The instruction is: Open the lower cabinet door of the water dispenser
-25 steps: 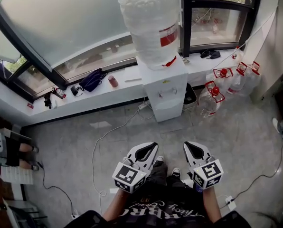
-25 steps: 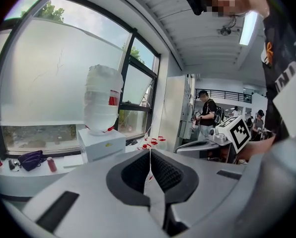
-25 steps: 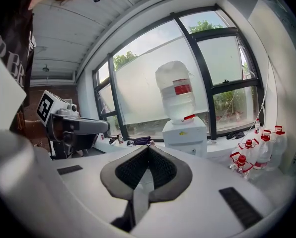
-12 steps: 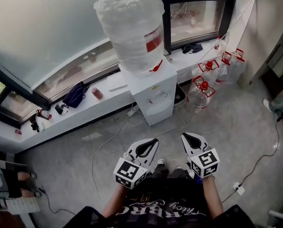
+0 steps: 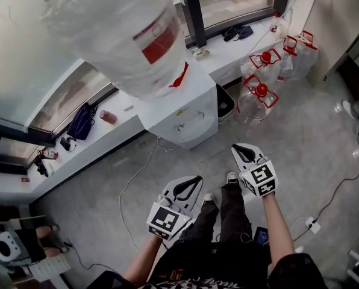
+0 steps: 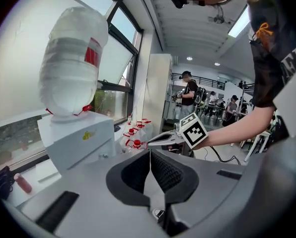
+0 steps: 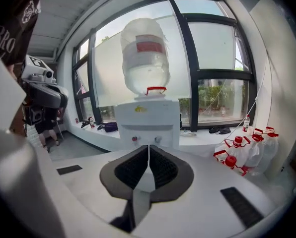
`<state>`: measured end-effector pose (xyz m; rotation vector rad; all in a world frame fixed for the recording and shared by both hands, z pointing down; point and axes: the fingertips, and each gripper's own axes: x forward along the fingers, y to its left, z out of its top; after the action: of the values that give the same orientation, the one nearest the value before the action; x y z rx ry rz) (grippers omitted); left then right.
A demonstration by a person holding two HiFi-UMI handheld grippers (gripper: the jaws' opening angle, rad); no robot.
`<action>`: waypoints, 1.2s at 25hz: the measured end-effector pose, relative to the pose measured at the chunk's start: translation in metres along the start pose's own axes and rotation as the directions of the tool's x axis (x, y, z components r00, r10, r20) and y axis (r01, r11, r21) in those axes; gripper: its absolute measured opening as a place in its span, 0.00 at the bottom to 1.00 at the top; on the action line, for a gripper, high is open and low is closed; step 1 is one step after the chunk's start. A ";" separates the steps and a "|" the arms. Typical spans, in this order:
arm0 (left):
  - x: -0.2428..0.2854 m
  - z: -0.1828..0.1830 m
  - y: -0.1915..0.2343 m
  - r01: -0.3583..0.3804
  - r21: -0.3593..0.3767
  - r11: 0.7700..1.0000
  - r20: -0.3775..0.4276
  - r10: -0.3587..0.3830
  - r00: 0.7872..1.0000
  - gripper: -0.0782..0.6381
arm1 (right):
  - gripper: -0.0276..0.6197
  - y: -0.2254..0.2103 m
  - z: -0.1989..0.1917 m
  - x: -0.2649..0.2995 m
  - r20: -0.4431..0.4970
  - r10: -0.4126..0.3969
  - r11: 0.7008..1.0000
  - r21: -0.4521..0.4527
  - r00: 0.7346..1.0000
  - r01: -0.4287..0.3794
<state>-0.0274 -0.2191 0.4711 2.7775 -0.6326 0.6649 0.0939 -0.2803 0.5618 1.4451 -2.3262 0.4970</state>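
The water dispenser [image 5: 185, 110] stands ahead of us, well apart. Our right gripper [image 5: 244, 152] is nearer it than the left gripper [image 5: 190, 184]. Both are closed and empty.

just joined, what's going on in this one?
A person stands facing the white water dispenser, which carries a wrapped bottle, with a gripper in each hand. The left gripper and the right gripper are both shut and empty, held out in front, apart from the dispenser. Nothing touches it yet.
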 end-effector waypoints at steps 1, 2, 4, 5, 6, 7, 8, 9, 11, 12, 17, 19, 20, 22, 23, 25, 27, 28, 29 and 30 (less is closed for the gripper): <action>0.018 -0.005 0.010 -0.007 -0.006 1.000 -0.015 0.006 1.000 0.14 | 0.09 -0.015 -0.012 0.018 -0.018 0.008 1.000 -0.009 1.000 -0.008; 0.036 -0.012 0.021 -0.014 -0.018 1.000 -0.028 0.014 1.000 0.14 | 0.14 -0.028 -0.024 0.036 -0.039 0.019 1.000 -0.015 0.999 -0.020; 0.068 -0.025 0.039 -0.028 -0.049 0.998 -0.055 0.025 0.998 0.14 | 0.20 -0.049 -0.051 0.070 -0.080 0.046 0.999 -0.018 0.996 -0.048; 0.085 -0.031 0.048 -0.033 -0.064 0.997 -0.068 0.028 0.997 0.14 | 0.24 -0.060 -0.065 0.087 -0.098 0.060 0.998 -0.021 0.993 -0.062; 0.103 -0.038 0.055 -0.036 -0.074 0.997 -0.080 0.031 0.996 0.14 | 0.28 -0.071 -0.079 0.105 -0.117 0.073 0.997 -0.029 0.990 -0.077; 0.122 -0.045 0.061 -0.040 -0.080 0.996 -0.091 0.032 0.995 0.14 | 0.30 -0.084 -0.094 0.123 -0.136 0.084 0.995 -0.041 0.987 -0.090; 0.141 -0.053 0.067 -0.042 -0.084 0.996 -0.103 0.034 0.994 0.14 | 0.32 -0.097 -0.109 0.141 -0.153 0.095 0.993 -0.053 0.984 -0.104; 0.159 -0.061 0.072 -0.045 -0.090 0.995 -0.113 0.034 0.993 0.14 | 0.33 -0.108 -0.124 0.158 -0.168 0.105 0.991 -0.060 0.980 -0.117; 0.191 -0.081 0.082 -0.050 -0.110 0.993 -0.132 0.035 0.991 0.14 | 0.35 -0.127 -0.152 0.190 -0.190 0.129 0.989 -0.052 0.973 -0.141; 0.205 -0.091 0.088 -0.053 -0.121 0.991 -0.142 0.035 0.989 0.14 | 0.36 -0.133 -0.166 0.205 -0.200 0.143 0.987 -0.044 0.969 -0.155; 0.263 -0.136 0.120 -0.095 -0.159 0.983 -0.192 0.064 0.979 0.14 | 0.39 -0.153 -0.226 0.274 -0.265 0.223 0.964 -0.082 0.938 -0.252; 0.284 -0.148 0.133 -0.111 -0.169 0.979 -0.197 0.077 0.977 0.14 | 0.41 -0.162 -0.243 0.300 -0.289 0.240 0.953 -0.110 0.927 -0.281; 0.292 -0.155 0.138 -0.114 -0.168 0.979 -0.204 0.079 0.976 0.14 | 0.42 -0.165 -0.251 0.312 -0.301 0.247 0.948 -0.123 0.921 -0.294; 0.303 -0.168 0.148 -0.116 -0.161 0.980 -0.221 0.079 0.972 0.14 | 0.44 -0.169 -0.264 0.333 -0.326 0.257 0.936 -0.150 0.910 -0.318; 0.307 -0.174 0.153 -0.117 -0.158 0.981 -0.228 0.079 0.970 0.14 | 0.45 -0.171 -0.268 0.343 -0.336 0.261 0.930 -0.165 0.905 -0.329; 0.313 -0.185 0.162 -0.120 -0.151 0.981 -0.241 0.081 0.967 0.14 | 0.47 -0.171 -0.270 0.360 -0.346 0.273 0.915 -0.194 0.897 -0.353; 0.316 -0.196 0.168 -0.126 -0.146 0.981 -0.252 0.086 0.964 0.14 | 0.48 -0.166 -0.272 0.373 -0.354 0.290 0.900 -0.215 0.889 -0.380; 0.316 -0.200 0.170 -0.129 -0.146 0.981 -0.256 0.089 0.963 0.14 | 0.48 -0.163 -0.274 0.378 -0.361 0.296 0.892 -0.227 0.884 -0.391; 0.315 -0.204 0.172 -0.133 -0.149 0.980 -0.258 0.091 0.962 0.14 | 0.48 -0.161 -0.276 0.383 -0.370 0.298 0.884 -0.241 0.880 -0.401; 0.315 -0.207 0.173 -0.135 -0.155 0.979 -0.259 0.092 0.962 0.14 | 0.48 -0.159 -0.278 0.387 -0.381 0.295 0.876 -0.259 0.876 -0.407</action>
<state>0.0686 -0.4225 0.8198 2.4611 -0.7601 0.9214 0.1085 -0.5167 1.0049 0.7127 -2.2624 0.3813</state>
